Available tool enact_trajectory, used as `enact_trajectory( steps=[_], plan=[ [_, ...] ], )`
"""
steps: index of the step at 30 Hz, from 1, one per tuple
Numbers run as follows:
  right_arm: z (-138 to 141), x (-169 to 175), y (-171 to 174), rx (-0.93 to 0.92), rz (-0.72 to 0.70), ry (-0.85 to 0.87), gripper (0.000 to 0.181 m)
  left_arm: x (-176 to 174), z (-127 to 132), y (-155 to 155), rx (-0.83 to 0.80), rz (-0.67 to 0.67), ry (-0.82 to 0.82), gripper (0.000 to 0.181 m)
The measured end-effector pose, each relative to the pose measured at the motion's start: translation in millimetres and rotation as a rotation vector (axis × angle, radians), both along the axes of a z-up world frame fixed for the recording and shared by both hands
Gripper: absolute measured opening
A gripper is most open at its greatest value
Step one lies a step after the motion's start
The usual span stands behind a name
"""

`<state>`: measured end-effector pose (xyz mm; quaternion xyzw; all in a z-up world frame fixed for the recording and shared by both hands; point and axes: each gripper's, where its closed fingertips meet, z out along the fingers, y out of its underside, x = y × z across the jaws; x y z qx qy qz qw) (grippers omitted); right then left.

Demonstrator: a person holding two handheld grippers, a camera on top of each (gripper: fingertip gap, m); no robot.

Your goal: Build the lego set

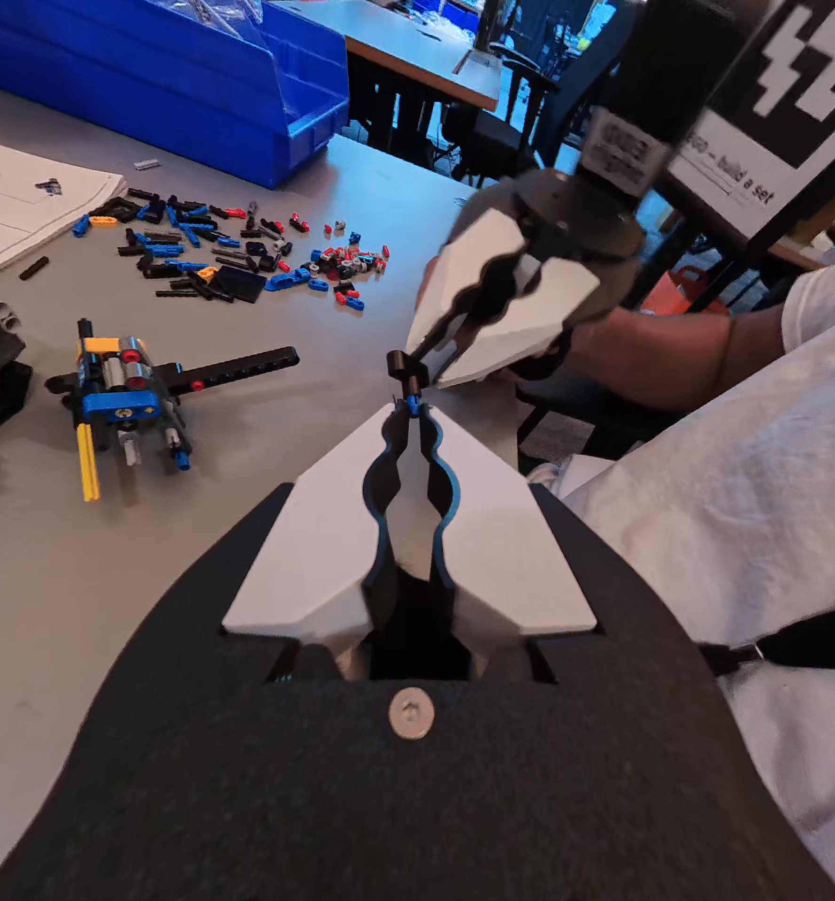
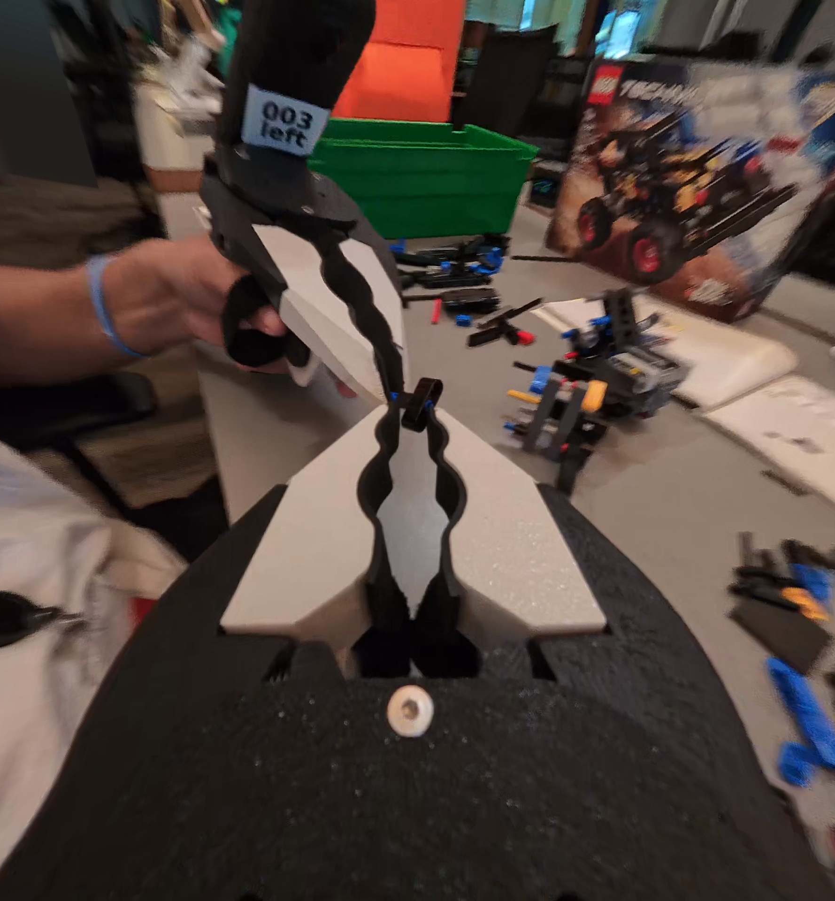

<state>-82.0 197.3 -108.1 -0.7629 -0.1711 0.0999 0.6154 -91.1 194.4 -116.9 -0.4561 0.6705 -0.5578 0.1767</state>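
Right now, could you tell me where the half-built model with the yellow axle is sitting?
In the left wrist view, the half-built model lies on the grey table, left of the left gripper and below the scattered loose pieces.

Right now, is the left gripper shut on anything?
Shut: the left gripper pinches a blue pin at its tips, against the black connector.

Two tools [image 1: 413,407] [image 2: 413,407], one blue bin [image 1: 186,83], perhaps dozens of loose pieces [image 1: 240,253].

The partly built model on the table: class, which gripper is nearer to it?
Left. Left gripper hangs just right of the partly built model; right gripper sits farther right.
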Motion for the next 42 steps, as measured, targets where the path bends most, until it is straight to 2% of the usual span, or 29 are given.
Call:
enact_trajectory(
  steps=[3, 5, 7, 9, 12, 20, 25, 28, 31, 37, 40, 42],
  plan=[
    [3, -8, -10, -0.111, 0.184, 0.295, 0.027, -4, -1, -2, 0.043, -0.031, -0.022, 0.002],
    [6, -8, -13, -0.184, 0.26, 0.476, 0.03, -6, -1, -5, 0.083, -0.049, -0.042, 0.003],
    [5, -11, -12, -0.245, 0.298, 0.577, 0.029, -10, 1, -12, 0.106, -0.081, -0.058, 0.003],
    [-3, -20, -14, -0.312, 0.341, 0.584, 0.023, -12, 1, -15, 0.154, -0.089, -0.064, 0.002],
    [2, -24, -12, -0.281, 0.355, 0.558, 0.009, -15, -2, -20, 0.203, -0.107, -0.061, 0.003],
    [1, -26, -11, -0.291, 0.372, 0.581, 0.006, -13, 4, -17, 0.216, -0.051, -0.094, 0.003],
    [25, -12, -3, -0.18, 0.339, 0.794, 0.005, -3, 18, -6, 0.21, 0.079, -0.186, 0.004],
    [44, -6, -6, -0.063, 0.369, 0.912, 0.006, 0, 17, -7, 0.156, 0.082, -0.175, 0.012],
    [51, -5, -3, 0.005, 0.351, 0.942, 0.006, 3, 15, -18, 0.116, 0.065, -0.17, 0.021],
    [52, -13, -3, 0.06, 0.328, 0.881, 0.006, 7, 38, -25, -0.223, 0.055, -0.187, 0.015],
    [50, -17, -3, 0.061, 0.313, 0.839, 0.006, 5, 44, -26, -0.282, 0.046, -0.197, 0.005],
    [50, -17, -4, 0.075, 0.31, 0.816, 0.006, 5, 43, -26, -0.273, 0.039, -0.191, 0.004]
  ],
)
